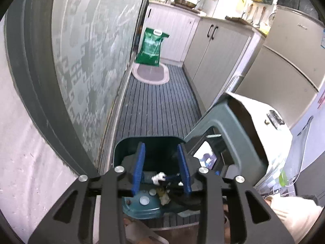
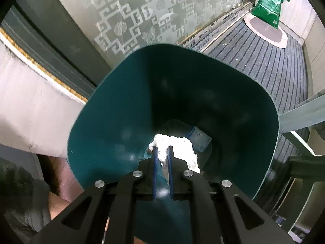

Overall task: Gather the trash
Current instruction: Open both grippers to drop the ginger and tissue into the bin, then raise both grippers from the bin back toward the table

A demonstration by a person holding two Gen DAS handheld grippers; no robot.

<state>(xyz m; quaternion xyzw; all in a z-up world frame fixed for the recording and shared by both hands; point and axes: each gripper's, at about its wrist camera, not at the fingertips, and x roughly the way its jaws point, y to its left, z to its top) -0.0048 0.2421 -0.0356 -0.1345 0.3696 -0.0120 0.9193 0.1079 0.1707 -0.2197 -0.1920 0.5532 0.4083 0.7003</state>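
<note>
Your right gripper (image 2: pixel 161 152), low in the centre of the right wrist view, points steeply down into a dark teal plastic trash bin (image 2: pixel 113 122) whose open mouth fills the middle of the frame. Its blue fingers (image 2: pixel 154 162) are nearly pressed together, pinching a crumpled white paper tissue (image 2: pixel 178 148) that hangs inside the bin above the bottom. A pale bluish scrap (image 2: pixel 200 140), too dim to identify, lies there already. Holding the tissue well below the rim looks deliberate, so it should fall inside when let go. In the left wrist view, your left gripper (image 1: pixel 161 166) sits low in the centre with its fingers spread and nothing between them, poised over the same bin's opening. Through that gap you can see the other gripper with the white tissue. A green printed bag (image 1: pixel 151 46) leans against the wall at the upper centre, on an oval floor mat (image 1: pixel 150 74) at the far end of the striped grey floor covering (image 1: pixel 158 105).
</note>
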